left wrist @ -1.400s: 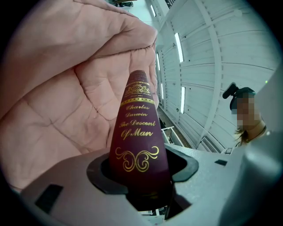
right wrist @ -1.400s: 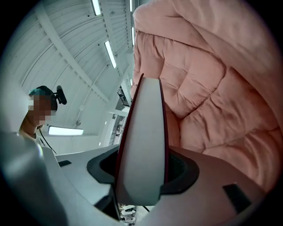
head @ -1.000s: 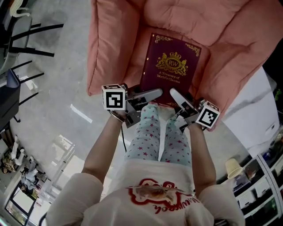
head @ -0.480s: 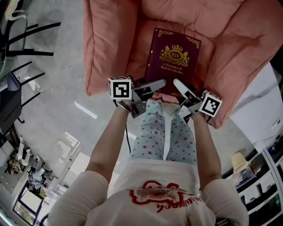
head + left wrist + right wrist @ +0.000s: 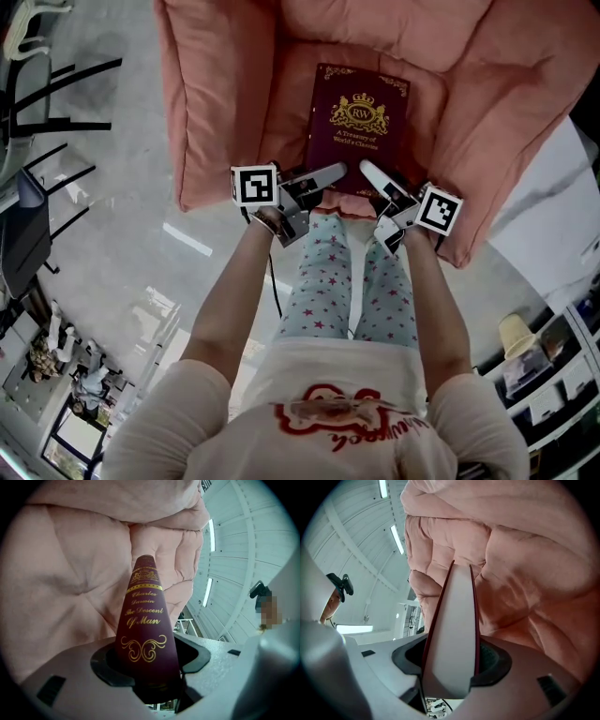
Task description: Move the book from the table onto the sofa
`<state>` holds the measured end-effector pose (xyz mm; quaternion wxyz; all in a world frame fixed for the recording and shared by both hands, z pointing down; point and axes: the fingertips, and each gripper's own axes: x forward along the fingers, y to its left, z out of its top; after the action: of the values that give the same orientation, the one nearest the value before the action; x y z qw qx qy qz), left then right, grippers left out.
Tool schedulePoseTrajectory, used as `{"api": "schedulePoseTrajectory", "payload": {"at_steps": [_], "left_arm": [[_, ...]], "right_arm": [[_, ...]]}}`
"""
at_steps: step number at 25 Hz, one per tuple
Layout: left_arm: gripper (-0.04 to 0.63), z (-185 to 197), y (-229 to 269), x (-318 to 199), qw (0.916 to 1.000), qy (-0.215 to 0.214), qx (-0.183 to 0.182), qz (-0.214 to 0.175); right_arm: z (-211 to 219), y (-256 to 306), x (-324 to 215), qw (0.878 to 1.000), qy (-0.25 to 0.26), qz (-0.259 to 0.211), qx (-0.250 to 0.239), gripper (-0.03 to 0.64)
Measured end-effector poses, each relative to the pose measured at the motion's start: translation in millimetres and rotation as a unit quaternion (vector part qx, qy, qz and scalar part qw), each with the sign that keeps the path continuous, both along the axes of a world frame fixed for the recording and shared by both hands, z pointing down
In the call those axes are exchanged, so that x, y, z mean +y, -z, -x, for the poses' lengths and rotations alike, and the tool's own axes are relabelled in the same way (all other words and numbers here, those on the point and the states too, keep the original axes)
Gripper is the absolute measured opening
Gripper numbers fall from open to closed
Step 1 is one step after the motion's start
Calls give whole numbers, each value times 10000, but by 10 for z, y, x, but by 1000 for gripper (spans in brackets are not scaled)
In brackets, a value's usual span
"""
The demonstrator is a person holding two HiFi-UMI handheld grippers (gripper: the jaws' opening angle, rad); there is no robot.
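The maroon book (gold crest on its cover) sits level over the pink sofa seat, with the left gripper and right gripper each clamped on its near edge.

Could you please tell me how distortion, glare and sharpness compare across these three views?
Head view: sharp, with a glare streak on the glossy grey floor. Left gripper view: heavy fisheye, dark corners, yet the maroon hardcover book shows legible gilt spine lettering. Right gripper view: same fisheye; bright ceiling strip lights.
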<state>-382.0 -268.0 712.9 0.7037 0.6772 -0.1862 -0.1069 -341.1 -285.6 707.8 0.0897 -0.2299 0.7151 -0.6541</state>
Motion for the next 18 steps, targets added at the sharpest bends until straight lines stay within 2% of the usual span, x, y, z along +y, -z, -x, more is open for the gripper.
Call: {"api": "schedulePoseTrajectory", "payload": {"at_steps": [2,5,9,13,18], "left_arm": [[244,4,-49,3,10000,-10,-14,37],[244,-9,-101,16,9994,59,57,333],[244,-34,-192,-15,9998,15,-30,197],[244,-6,-275,-48,9988,108,21,467],[245,3,-383,-44,9994,1,-248,240]], "right_arm": [[3,-43,2,10000,-16,61,46,244],[8,-100,-10,9999,-36,100,121,247],[-15,-179,-27,9994,-109,179,260,249],[39,-298,-83,9988,-152,213,406,258],[53,-405,-67,9981,-119,293,537,270]]}}
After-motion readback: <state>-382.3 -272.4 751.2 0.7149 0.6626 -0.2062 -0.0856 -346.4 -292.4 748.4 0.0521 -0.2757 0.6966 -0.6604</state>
